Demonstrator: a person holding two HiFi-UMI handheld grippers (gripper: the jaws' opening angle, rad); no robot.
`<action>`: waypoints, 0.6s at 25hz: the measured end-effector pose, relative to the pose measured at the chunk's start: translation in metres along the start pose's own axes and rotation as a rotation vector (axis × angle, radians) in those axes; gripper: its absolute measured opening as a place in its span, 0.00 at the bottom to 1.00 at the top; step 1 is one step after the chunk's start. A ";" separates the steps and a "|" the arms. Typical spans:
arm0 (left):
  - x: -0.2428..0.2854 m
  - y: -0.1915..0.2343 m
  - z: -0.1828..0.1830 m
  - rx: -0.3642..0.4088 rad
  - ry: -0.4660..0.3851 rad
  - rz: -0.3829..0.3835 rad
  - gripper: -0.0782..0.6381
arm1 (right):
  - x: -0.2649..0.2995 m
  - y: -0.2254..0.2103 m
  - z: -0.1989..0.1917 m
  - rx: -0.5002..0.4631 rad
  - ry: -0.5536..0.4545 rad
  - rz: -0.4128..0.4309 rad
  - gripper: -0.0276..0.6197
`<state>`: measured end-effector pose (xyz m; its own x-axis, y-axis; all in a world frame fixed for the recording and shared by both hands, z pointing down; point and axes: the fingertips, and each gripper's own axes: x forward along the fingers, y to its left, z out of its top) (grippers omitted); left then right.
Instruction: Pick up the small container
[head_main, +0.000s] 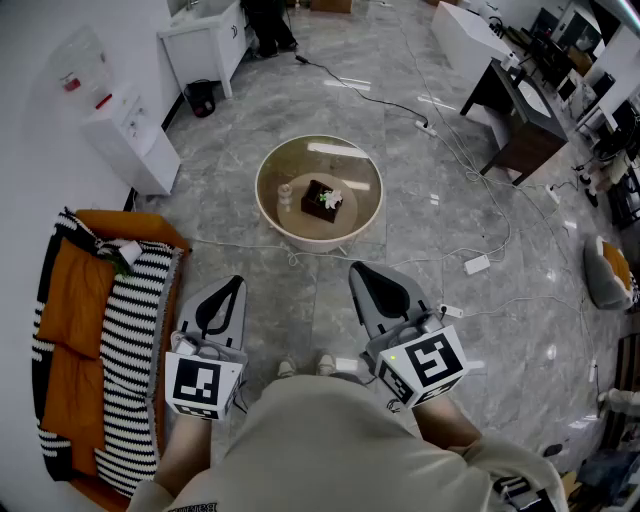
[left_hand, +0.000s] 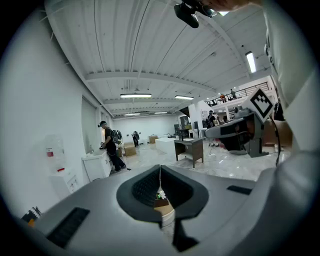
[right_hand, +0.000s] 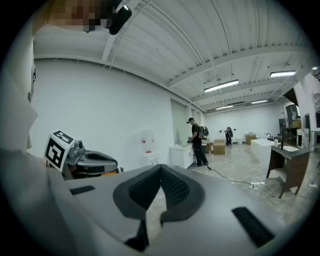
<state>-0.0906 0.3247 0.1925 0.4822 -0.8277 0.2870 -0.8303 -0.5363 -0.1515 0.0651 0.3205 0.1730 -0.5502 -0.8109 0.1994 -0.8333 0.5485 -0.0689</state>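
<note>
A round, low beige table (head_main: 275, 215) stands on the grey floor ahead of me. On it a small pale container (head_main: 285, 194) sits to the left of a dark brown box (head_main: 322, 201) topped with white flowers. My left gripper (head_main: 225, 284) and right gripper (head_main: 362, 268) hover side by side short of the table, both shut with nothing in them. In the left gripper view the jaws (left_hand: 160, 167) meet, and the brown box (left_hand: 160, 203) shows through the slit below them. The right gripper view shows its jaws (right_hand: 161, 167) closed too, with floor beyond.
A seat with orange and black-and-white striped covers (head_main: 100, 330) lies at my left. A water dispenser (head_main: 130, 140) and a white cabinet (head_main: 205, 40) stand along the left wall. Cables and a power strip (head_main: 477, 264) cross the floor at right, near a dark desk (head_main: 520, 120).
</note>
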 end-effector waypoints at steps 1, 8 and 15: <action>0.002 0.000 0.001 0.002 -0.002 0.000 0.12 | 0.002 -0.002 0.000 -0.003 0.001 -0.001 0.04; 0.015 -0.007 0.005 -0.002 0.001 -0.009 0.12 | 0.004 -0.015 0.000 0.007 0.000 0.002 0.04; 0.025 -0.021 0.008 0.023 0.012 -0.003 0.12 | -0.003 -0.027 -0.004 0.005 0.000 0.028 0.04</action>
<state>-0.0592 0.3139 0.1953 0.4809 -0.8241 0.2992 -0.8224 -0.5423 -0.1720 0.0895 0.3088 0.1787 -0.5733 -0.7953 0.1969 -0.8179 0.5698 -0.0796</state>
